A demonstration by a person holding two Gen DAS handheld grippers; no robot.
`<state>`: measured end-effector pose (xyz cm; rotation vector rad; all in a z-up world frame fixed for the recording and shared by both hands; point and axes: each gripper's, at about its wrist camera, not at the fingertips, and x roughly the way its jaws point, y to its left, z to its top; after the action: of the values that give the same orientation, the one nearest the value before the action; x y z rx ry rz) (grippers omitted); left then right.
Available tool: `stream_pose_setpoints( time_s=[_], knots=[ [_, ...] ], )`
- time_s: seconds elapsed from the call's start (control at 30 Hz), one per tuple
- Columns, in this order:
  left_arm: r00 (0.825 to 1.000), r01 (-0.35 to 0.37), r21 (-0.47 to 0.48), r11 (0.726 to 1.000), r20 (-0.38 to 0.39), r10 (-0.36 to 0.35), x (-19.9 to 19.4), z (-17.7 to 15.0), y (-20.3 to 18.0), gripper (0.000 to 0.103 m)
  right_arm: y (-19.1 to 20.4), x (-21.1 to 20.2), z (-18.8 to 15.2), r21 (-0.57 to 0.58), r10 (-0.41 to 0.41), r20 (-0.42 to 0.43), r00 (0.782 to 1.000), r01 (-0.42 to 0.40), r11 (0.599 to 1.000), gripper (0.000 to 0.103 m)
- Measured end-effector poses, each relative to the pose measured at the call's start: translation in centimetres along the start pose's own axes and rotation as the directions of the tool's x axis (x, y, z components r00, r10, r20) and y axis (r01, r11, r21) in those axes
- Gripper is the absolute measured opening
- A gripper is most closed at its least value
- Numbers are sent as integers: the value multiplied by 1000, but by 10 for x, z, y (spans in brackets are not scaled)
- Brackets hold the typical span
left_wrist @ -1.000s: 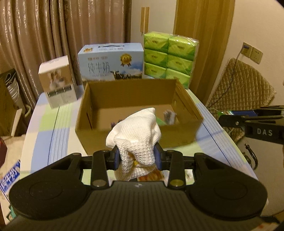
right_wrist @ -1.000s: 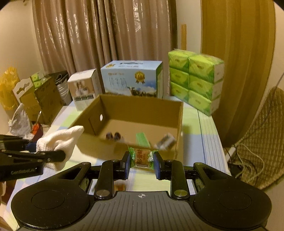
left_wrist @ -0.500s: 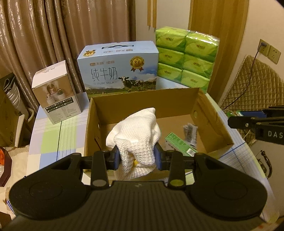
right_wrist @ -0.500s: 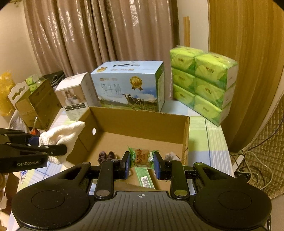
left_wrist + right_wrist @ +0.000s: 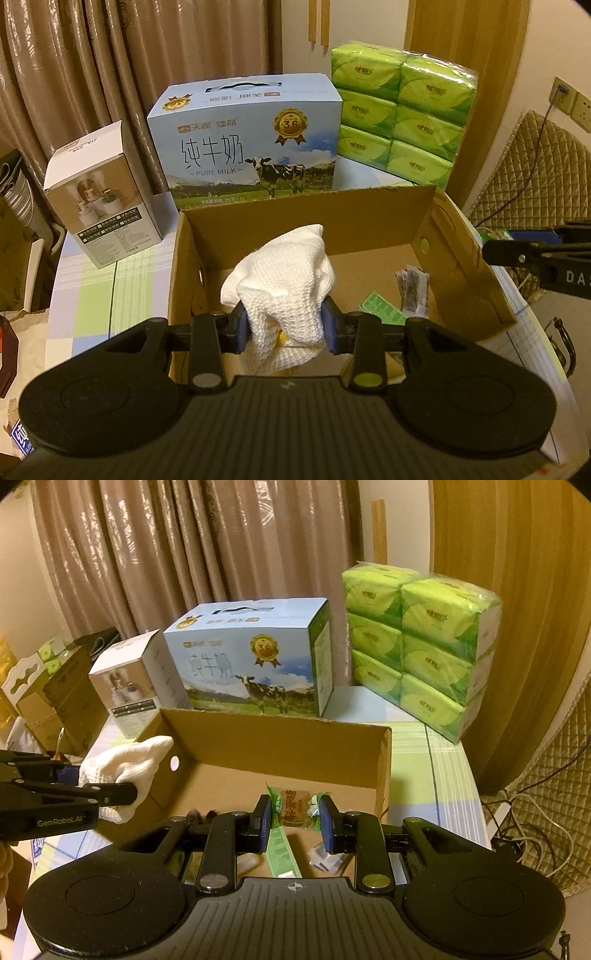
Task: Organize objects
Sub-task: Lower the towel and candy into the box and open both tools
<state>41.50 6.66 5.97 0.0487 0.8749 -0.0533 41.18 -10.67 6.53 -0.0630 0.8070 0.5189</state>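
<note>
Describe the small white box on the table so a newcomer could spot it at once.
Start at the open cardboard box. Behind it stands the blue milk carton; the small white box sits at its left. Unlike its neighbours, it is tall, narrow and pictures bottles.

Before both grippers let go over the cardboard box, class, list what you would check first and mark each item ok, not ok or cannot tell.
1. White cloth between the left gripper pads: ok, though its jaws are opening.
2. Snack packet clamped in the right gripper: ok.
3. Cloth above the cardboard box opening: ok.
4. Packet above the box opening: ok.
5. Bare floor inside the box for landing: ok; a green packet and small wrappers lie to one side.
6. Grippers apart from each other: ok.
</note>
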Motion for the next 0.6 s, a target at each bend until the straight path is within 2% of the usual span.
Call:
stream_pose_setpoints(
  time_s=[0.07, 0.1, 0.5, 0.57, 0.6],
  knots=[
    [1000, 17, -8, 1000, 19, -17, 7, 2, 0, 45, -3, 5, 0, 5, -1, -3, 1000, 1, 1000, 24],
    [999, 19, -12, 1000, 28, -19, 10, 3, 1, 54, -5, 8, 0, 10, -2, -7, 1000, 2, 1000, 24],
    [999, 18, -36, 999, 44, -16, 16, -9, 7, 55, -19, 26, -7, 56, 15, -21, 1000, -14, 998, 24],
    [999, 21, -42, 999, 48, -19, 13, -11, 9, 56, -24, 28, -4, 87, 56, -8, 998, -55, 995, 36],
    [999, 22, -45, 999, 50, -19, 11, -12, 10, 56, -26, 27, -4, 103, 61, 0, 998, -61, 993, 51]
  ],
)
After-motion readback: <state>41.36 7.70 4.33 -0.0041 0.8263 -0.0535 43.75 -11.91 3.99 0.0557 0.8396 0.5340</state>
